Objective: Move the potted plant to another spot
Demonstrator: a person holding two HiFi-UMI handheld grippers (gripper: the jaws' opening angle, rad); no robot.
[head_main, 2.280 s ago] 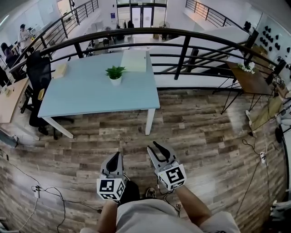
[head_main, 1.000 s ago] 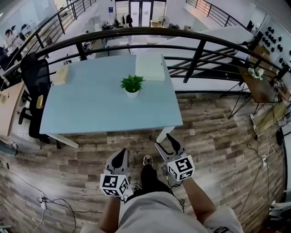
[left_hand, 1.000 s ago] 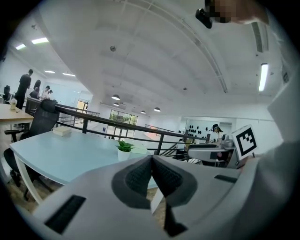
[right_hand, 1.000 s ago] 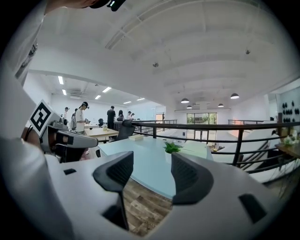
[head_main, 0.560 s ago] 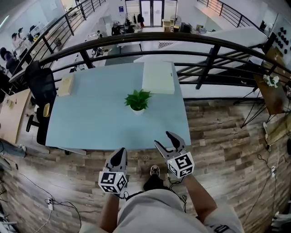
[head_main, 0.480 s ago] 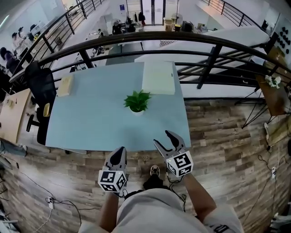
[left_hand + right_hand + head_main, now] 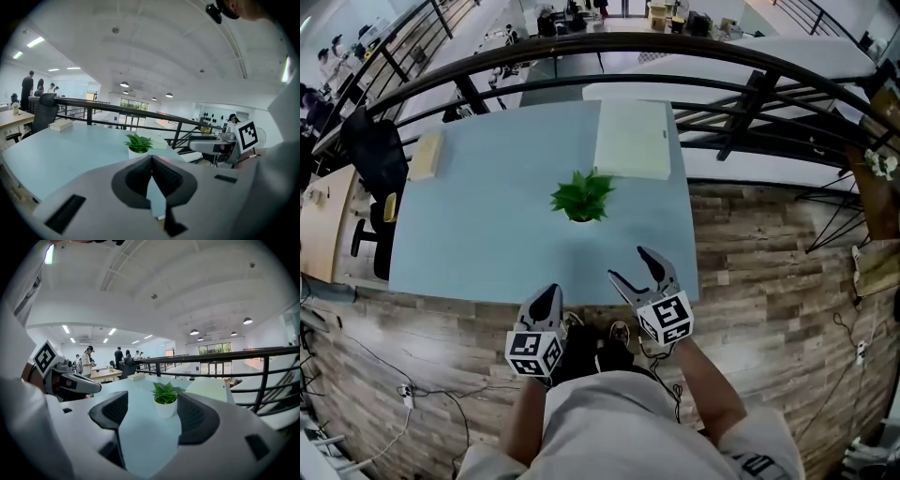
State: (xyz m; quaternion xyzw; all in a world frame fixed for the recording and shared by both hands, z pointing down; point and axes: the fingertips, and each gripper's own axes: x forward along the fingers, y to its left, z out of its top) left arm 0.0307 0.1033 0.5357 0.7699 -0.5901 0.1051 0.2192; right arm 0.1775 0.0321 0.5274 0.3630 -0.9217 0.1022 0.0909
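The potted plant point(image 7: 581, 199) stands upright near the middle of the pale blue table point(image 7: 478, 234), above centre in the head view and well apart from both grippers, which hover at the table's near edge. The right gripper point(image 7: 630, 263) has just been opening its jaws. They stand spread with nothing between the pads, the plant only framed far beyond them. The left gripper point(image 7: 549, 292) has its jaws pressed together on nothing. The likely trouble is that the pot looks small, smooth and light, so too narrow a spread would shove or tip it. A grip taken high would crush leaves instead of holding the pot, and a low approach could clip the table edge.
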